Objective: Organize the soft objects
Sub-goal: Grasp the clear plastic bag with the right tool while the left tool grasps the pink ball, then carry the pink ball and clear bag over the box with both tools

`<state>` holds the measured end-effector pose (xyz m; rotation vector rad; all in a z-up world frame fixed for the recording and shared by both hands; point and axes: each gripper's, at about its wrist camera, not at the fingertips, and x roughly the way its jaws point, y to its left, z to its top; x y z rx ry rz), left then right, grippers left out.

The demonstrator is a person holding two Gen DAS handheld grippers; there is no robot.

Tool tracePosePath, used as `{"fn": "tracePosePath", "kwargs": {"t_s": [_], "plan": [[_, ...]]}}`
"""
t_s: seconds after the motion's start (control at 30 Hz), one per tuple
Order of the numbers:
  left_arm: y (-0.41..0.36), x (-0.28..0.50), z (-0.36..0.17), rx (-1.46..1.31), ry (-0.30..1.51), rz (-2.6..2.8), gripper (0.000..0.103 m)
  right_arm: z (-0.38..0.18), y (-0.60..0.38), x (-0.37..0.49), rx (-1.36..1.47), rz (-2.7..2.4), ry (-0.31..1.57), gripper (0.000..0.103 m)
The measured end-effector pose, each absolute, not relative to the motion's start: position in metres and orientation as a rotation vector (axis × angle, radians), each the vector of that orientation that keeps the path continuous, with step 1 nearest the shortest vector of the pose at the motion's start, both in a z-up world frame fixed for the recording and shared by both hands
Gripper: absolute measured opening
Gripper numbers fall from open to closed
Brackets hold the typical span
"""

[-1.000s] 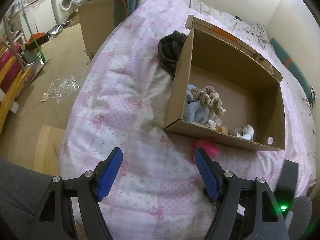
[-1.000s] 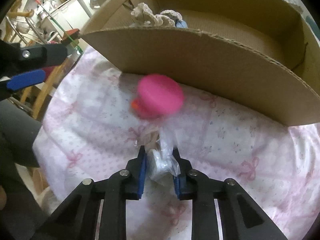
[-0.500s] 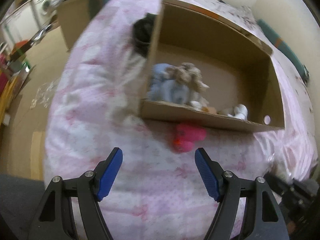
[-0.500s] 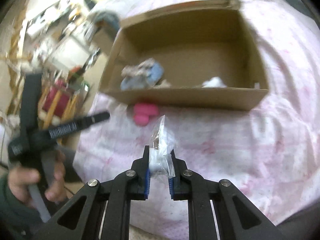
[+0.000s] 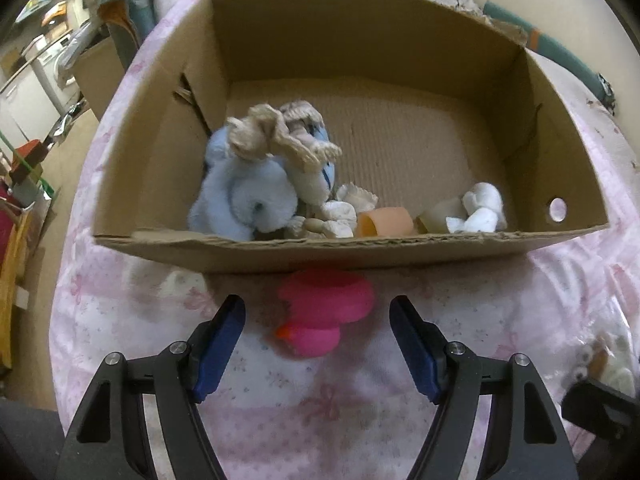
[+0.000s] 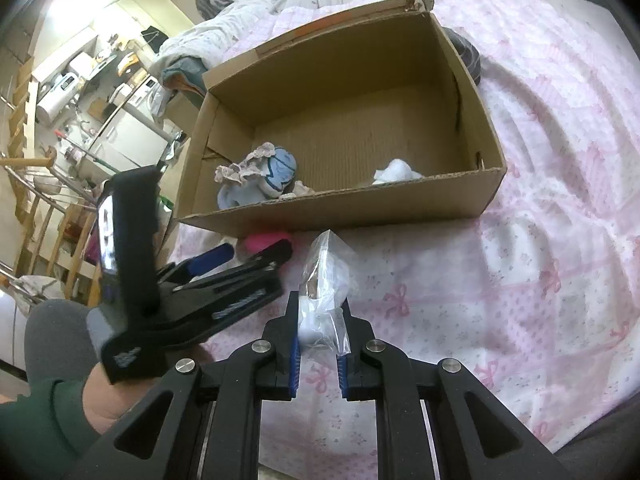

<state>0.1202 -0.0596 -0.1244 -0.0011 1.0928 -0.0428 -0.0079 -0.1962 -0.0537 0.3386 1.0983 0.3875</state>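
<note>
Left wrist view: the left gripper (image 5: 316,340), fingers spread and empty, hangs over a pink rubber duck (image 5: 324,312) lying on the pink bedspread (image 5: 120,320) at lower centre, touching the near wall of the cardboard box (image 5: 360,254). Inside, a blue plush toy (image 5: 248,196) sits lower left. Right wrist view: the right gripper (image 6: 318,344), lower centre, pinches a clear plastic bag (image 6: 326,280).

Both wrist cams downward, sharing box (image 5: 348,250)

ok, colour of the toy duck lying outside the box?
Bright pink with an orange beak; the toy duck shows best in the left wrist view, between the open left tongs.
</note>
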Motion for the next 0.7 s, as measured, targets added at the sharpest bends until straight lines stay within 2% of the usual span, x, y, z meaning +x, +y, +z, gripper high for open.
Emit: {"fn": "tracePosePath", "kwargs": {"t_s": [0.13, 0.2, 0.27, 0.7], "plan": [[-0.059, 0.128, -0.133, -0.005, 1.109, -0.026, 0.067, -0.058, -0.193, -0.008, 0.336, 0.387, 1.106, 0.016], [-0.057, 0.132, -0.134, -0.02, 1.114, -0.026, 0.053, -0.059, -0.192, -0.008, 0.334, 0.387, 1.107, 0.016], [-0.057, 0.135, -0.135, -0.025, 1.119, -0.035, 0.046, -0.06, -0.191, -0.008, 0.33, 0.386, 1.109, 0.016], [-0.044, 0.122, -0.136, -0.032, 1.148, -0.023, 0.045, -0.061, -0.19, -0.006, 0.328, 0.38, 1.101, 0.016]]}}
